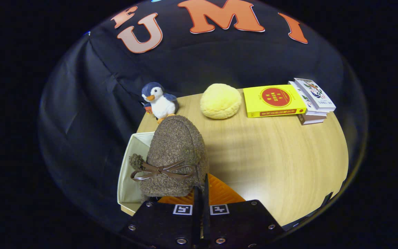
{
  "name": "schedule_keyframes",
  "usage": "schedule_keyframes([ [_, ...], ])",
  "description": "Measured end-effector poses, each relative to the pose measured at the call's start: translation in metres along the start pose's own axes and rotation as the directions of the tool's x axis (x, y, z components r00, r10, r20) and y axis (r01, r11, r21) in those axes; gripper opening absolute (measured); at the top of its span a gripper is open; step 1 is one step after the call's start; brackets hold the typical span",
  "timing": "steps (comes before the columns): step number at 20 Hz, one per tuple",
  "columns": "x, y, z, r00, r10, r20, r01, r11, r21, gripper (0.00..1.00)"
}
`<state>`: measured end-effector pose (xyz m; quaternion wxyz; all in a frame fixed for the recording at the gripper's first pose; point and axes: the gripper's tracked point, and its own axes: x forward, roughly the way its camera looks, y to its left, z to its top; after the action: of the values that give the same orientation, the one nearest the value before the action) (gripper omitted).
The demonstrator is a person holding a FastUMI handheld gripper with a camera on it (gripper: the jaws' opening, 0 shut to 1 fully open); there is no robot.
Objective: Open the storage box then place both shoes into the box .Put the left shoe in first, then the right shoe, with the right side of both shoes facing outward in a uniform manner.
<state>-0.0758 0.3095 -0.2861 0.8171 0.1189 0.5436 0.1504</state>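
Tool (200, 193) low at the near edge of the desk (281, 162), its two fingers drawn close together with only a thin slit between them. They pinch the rear rim of a brown woolly shoe (176, 152), which hangs just ahead of them.

Shoe's long axis runs straight away from the tool: heel end at the fingers, rounded toe pointing off toward the far wall. A brown ribbon bow (160, 170) lies across the upper near the opening, with a small pompom (136, 161) sticking out on its left side. Orange ribbed sole (219, 193) shows at the shoe's right, so the shoe is tipped with its sole turned rightward.

Shoe sits over the open white storage box (131, 166), at the desk's left near corner. Only the box's left wall and far corner show; the rest is hidden behind the shoe. Whether the shoe touches the box floor: cannot tell.

Far side of the desk: plush penguin (159, 100), yellow round cushion (220, 101), yellow book (274, 100), and a small stack of books (312, 102) just beside it.
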Motion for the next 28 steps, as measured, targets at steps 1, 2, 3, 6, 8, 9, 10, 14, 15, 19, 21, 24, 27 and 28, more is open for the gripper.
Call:
schedule_keyframes([
  [1, 0.005, 0.014, 0.001, 1.0, 0.012, -0.001, -0.012, 1.0, -0.004, 0.04],
  [2, 0.008, 0.024, -0.002, 1.0, 0.012, -0.011, -0.012, 1.0, -0.012, 0.04],
  [3, 0.012, 0.032, -0.004, 1.0, 0.009, -0.02, -0.009, 1.0, -0.017, 0.04],
  [6, 0.026, 0.047, -0.014, 0.999, -0.008, -0.037, 0.007, 0.999, -0.031, 0.04],
  [8, 0.037, 0.046, -0.026, 0.997, -0.041, -0.058, 0.04, 0.999, -0.024, 0.05],
  [9, 0.042, 0.047, -0.032, 0.996, -0.052, -0.07, 0.051, 0.999, -0.016, 0.05],
  [10, 0.047, 0.048, -0.037, 0.995, -0.059, -0.079, 0.059, 0.998, -0.005, 0.05],
  [14, 0.055, 0.059, -0.044, 0.995, -0.058, -0.081, 0.059, 0.998, 0.002, 0.12],
  [15, 0.054, 0.063, -0.047, 0.995, -0.051, -0.087, 0.051, 0.999, 0.002, 0.14],
  [19, 0.033, 0.079, -0.032, 1.0, 0.006, -0.008, -0.007, 0.999, -0.042, 0.17],
  [21, 0.013, 0.075, -0.02, 0.999, 0.031, 0.043, -0.028, 0.997, -0.069, 0.2],
  [24, -0.018, 0.055, 0.0, 0.99, 0.048, 0.129, -0.037, 0.996, -0.081, 0.26],
  [27, -0.052, 0.026, 0.014, 0.978, 0.062, 0.2, -0.043, 0.994, -0.098, 0.3],
  [28, -0.063, 0.013, 0.019, 0.972, 0.059, 0.228, -0.037, 0.994, -0.102, 0.32],
])
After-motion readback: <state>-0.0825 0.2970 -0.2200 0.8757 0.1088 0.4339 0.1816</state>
